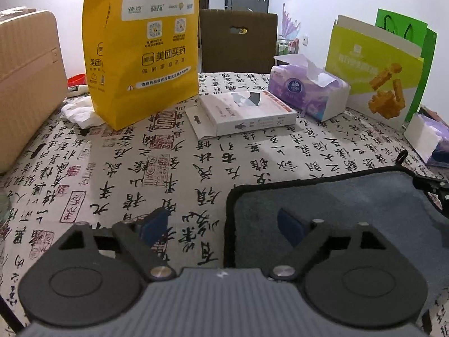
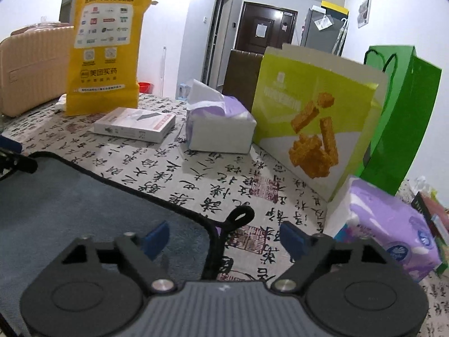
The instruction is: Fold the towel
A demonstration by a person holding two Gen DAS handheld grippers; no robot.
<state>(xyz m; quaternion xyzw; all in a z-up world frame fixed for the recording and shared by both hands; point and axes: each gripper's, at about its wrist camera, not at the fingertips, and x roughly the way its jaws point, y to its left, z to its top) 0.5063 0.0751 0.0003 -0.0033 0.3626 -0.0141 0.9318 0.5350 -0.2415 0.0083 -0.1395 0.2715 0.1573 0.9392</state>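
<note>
While I look out along both grippers, I see a table covered by a calligraphy-print cloth [image 1: 118,151] with black characters and red seals. At 11 o'clock in the left wrist view stands a yellow paper bag [image 1: 140,47], a beige suitcase [image 1: 25,84] at 9 o'clock, a flat white box [image 1: 247,112] near 12, and a purple tissue pack [image 1: 308,90] at 1 o'clock. Behind them I see a lime-green carton [image 1: 373,75], a green gift bag [image 1: 421,56], white walls and a dark door [image 2: 263,28].

My left gripper [image 1: 224,229] has its jaws spread wide, gripping nothing; the grey towel [image 1: 336,196] with black trim lies flat at 3 o'clock, its left edge running between the 2 blue pads [image 1: 153,227].

My right gripper [image 2: 224,237] is equally wide open and empty, straddling the towel's corner, whose hanging loop [image 2: 238,216] lies between the fingers.
</note>
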